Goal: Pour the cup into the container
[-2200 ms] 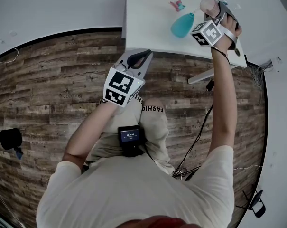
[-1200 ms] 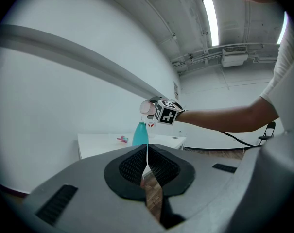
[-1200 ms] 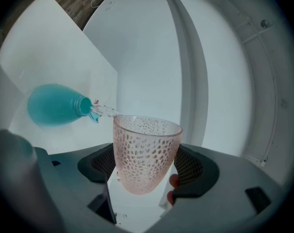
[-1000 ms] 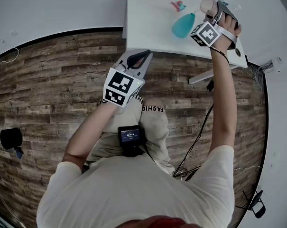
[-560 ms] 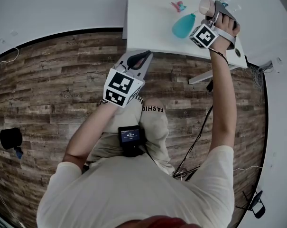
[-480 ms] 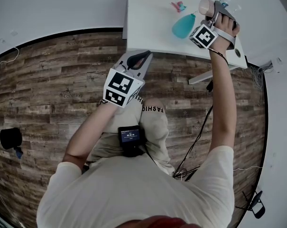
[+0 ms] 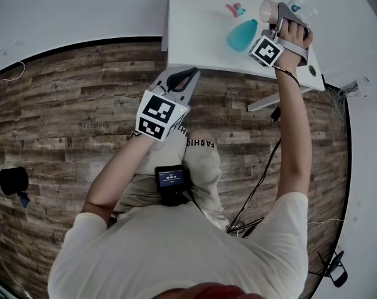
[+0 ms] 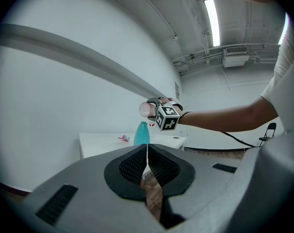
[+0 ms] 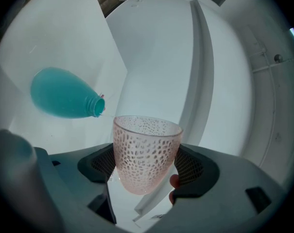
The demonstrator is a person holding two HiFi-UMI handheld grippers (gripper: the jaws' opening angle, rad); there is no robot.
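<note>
The right claw (image 7: pixel 279 17) clamps a pink dimpled cup (image 9: pixel 146 152) by its sides. Its own view shows the cup's open rim and, just beside that rim to the claw's left, the open neck of the teal bottle (image 9: pixel 64 100). The head view shows instead that the cup is tipped sideways above the white surface (image 7: pixel 194 23), with the bottle below the claw. The left gripper view shows the bottle standing upright, far ahead of the left claw (image 8: pixel 147 166), whose jaws are pressed together on nothing, over the wooden floor (image 7: pixel 70 117).
</note>
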